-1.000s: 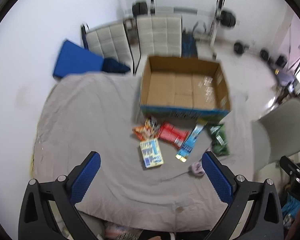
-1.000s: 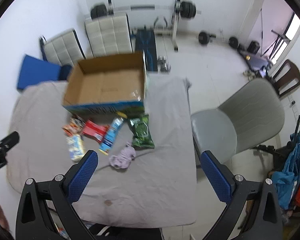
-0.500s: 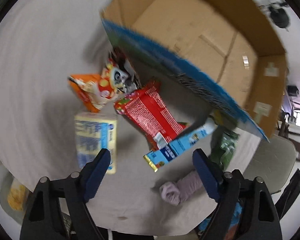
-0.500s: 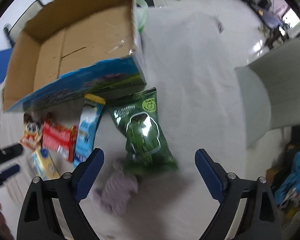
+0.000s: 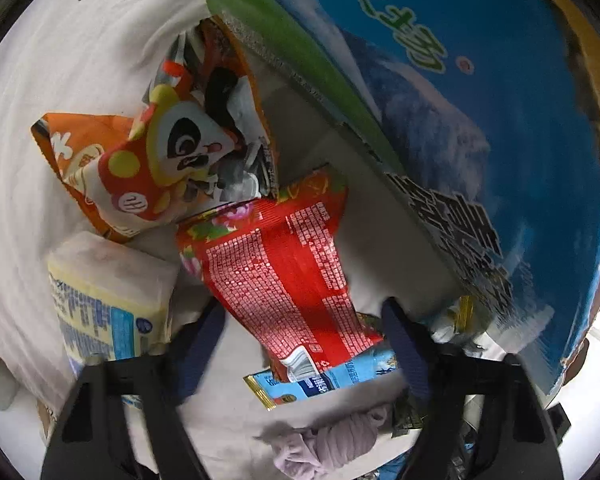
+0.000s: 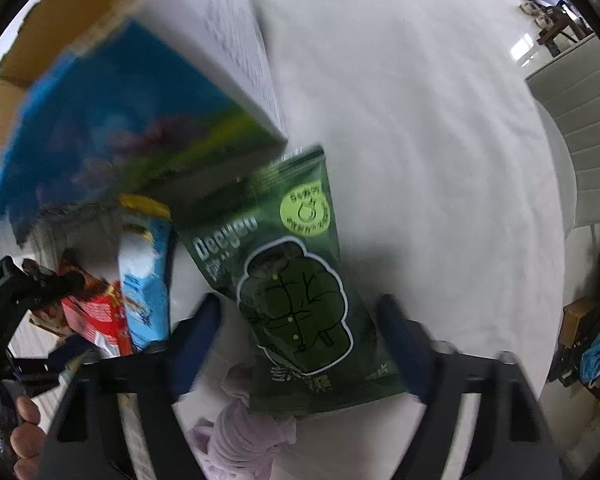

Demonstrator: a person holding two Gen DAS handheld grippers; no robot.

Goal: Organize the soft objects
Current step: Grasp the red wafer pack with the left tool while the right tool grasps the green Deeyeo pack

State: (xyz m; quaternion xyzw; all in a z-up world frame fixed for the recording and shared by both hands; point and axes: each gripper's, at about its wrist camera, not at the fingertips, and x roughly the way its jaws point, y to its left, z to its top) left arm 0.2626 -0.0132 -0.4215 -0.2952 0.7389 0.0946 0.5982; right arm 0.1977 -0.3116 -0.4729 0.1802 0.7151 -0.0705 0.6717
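Observation:
My left gripper (image 5: 304,332) is open, its blue pads on either side of a red snack packet (image 5: 280,276) lying on the grey cloth. An orange panda-print bag (image 5: 156,164), a yellow-blue tissue pack (image 5: 108,304) and a light-blue wrapper (image 5: 332,380) lie around it. My right gripper (image 6: 296,332) is open and straddles a green snack bag (image 6: 296,292). A lilac knitted cloth (image 6: 240,436) lies just below it and also shows in the left wrist view (image 5: 332,444). The left gripper shows at the left edge of the right wrist view (image 6: 28,288).
A cardboard box (image 5: 460,120) with a blue printed side stands right behind the packets; it also shows in the right wrist view (image 6: 120,92). A grey cloth (image 6: 420,120) covers the table. A grey chair (image 6: 580,140) stands at the right.
Both grippers have dropped from high above the table to just over the packets. The left now frames the red packet, the right the green bag. Both stayed open.

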